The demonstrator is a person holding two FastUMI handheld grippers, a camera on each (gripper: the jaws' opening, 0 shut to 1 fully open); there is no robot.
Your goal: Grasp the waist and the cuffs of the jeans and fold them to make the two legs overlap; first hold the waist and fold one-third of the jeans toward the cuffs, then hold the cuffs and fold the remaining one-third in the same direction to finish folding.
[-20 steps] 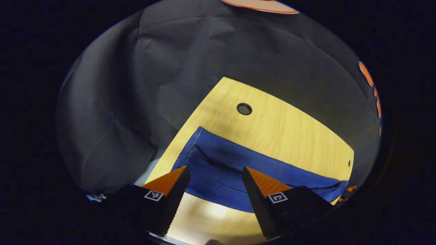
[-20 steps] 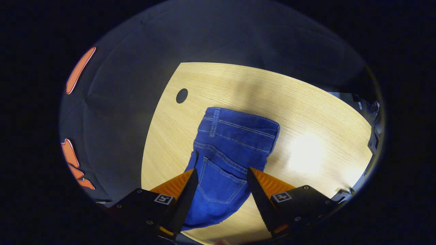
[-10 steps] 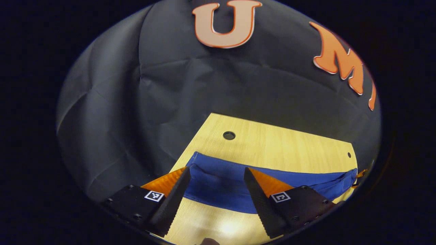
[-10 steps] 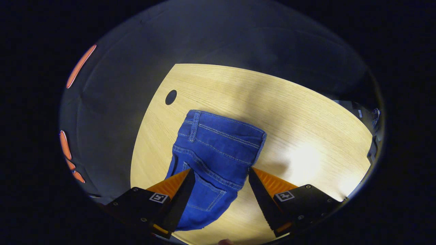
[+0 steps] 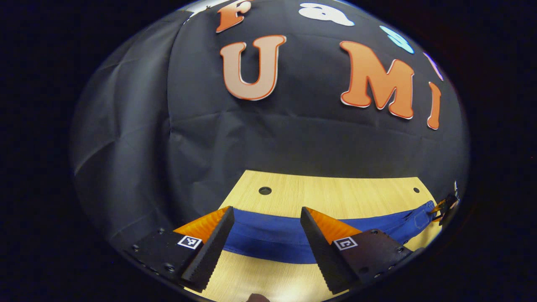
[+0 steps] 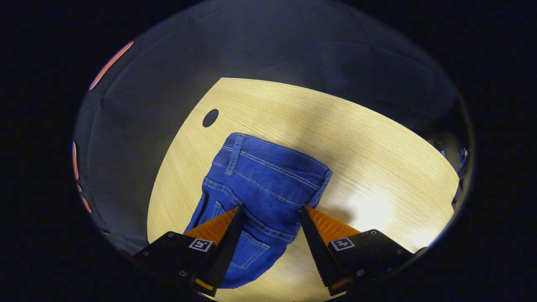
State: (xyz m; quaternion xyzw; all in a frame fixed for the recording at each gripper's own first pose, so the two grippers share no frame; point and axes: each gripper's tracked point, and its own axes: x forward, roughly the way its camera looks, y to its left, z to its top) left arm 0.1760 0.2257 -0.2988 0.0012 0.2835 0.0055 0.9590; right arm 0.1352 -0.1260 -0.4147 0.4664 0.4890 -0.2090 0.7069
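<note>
Two grippers, left [image 5: 265, 218] and right [image 6: 270, 216], fingers parted, empty, above blue denim jeans [image 6: 268, 180]. Risk: waistband beyond right fingertips, grasp catching one layer only.

left gripper [image 5: 264, 218]: jaws spread wide, nothing clamped; aimed nearly level
right gripper [image 6: 270, 216]: jaws spread wide, nothing clamped; pitched steeply downward

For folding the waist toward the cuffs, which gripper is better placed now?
Probably the right gripper: it is open directly over the jeans, close to the waistband. The left gripper faces the leg part.
</note>
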